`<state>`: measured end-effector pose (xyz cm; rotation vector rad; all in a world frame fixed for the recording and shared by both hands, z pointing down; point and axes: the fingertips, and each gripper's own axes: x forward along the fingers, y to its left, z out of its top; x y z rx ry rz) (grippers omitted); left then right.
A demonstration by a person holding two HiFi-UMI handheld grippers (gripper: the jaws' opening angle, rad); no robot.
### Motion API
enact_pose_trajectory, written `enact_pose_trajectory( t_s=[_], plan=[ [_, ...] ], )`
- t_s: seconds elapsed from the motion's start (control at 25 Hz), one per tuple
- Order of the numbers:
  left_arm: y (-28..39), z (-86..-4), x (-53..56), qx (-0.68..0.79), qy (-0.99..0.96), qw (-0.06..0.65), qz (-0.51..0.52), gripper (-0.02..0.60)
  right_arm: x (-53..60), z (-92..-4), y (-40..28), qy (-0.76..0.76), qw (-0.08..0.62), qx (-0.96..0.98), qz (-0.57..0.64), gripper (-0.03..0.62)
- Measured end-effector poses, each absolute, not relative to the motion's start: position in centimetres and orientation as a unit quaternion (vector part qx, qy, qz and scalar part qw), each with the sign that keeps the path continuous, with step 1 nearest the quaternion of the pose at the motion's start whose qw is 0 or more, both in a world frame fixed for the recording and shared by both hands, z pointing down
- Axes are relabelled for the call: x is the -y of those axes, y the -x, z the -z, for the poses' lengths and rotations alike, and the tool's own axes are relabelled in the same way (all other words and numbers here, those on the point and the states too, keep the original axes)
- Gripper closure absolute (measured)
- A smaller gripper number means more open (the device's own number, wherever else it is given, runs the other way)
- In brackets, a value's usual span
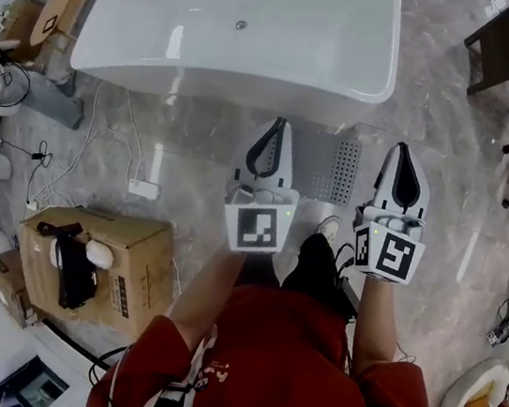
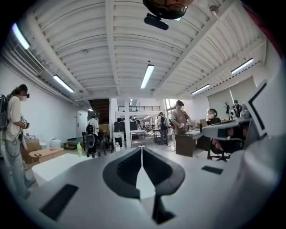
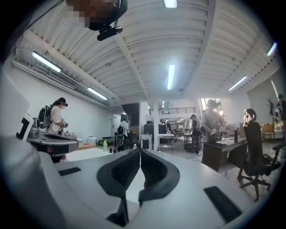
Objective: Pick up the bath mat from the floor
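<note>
Approach step, I judge. My left gripper (image 1: 277, 131) and right gripper (image 1: 402, 152) have their fingers pressed together, holding nothing. The bath mat (image 1: 332, 168) lies on the floor at 12 o'clock, just before the bathtub (image 1: 226, 78). Next: open the fingers and dip to its near edge.

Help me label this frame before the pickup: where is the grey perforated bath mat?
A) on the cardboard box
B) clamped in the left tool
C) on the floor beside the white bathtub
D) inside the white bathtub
C: the grey perforated bath mat lies flat on the marbled floor beside the white bathtub, seen between the left tool and right tool, both shut and empty.
</note>
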<state>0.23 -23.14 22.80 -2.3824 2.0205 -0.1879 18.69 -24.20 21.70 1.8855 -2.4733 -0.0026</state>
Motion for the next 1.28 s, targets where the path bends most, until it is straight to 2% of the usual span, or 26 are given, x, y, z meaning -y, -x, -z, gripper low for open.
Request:
enact_pose_trajectory(
  t_s=[0.52, 1.0, 1.28],
  plan=[
    [-0.6, -37.1, 22.8, -0.61, 0.78, -0.044, 0.134, 0.565, 22.9, -38.1, -19.3, -0.595, 0.101, 0.794, -0.077, 0.582],
    [0.4, -56.0, 22.4, -0.603, 0.765, -0.129, 0.185, 0.565, 23.6, -55.6, -18.8, -0.589, 0.134, 0.787, -0.123, 0.582],
    [0.3, -65.0, 22.1, -0.6, 0.762, -0.135, 0.204, 0.565, 21.6, -64.5, -18.5, -0.568, 0.154, 0.794, -0.151, 0.582]
  ],
)
